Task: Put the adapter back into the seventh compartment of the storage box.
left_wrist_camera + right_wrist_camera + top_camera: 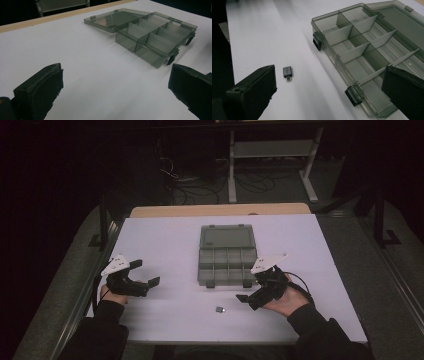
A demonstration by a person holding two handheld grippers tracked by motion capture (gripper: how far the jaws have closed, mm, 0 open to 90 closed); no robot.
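i can't read any text from here: no label on the organizer box point(362, 57), none on the small adapter point(287, 71) (its face is too small and blurred to tell).

Left gripper point(115, 85) jaws spread wide over bare white table point(75, 62), nothing between them, open smoky compartment box point(155, 40) ahead toward the far right corner, lid point(115, 18) laid flat behind, compartments empty.

Dim room, evenly lit tabletop, soft focus
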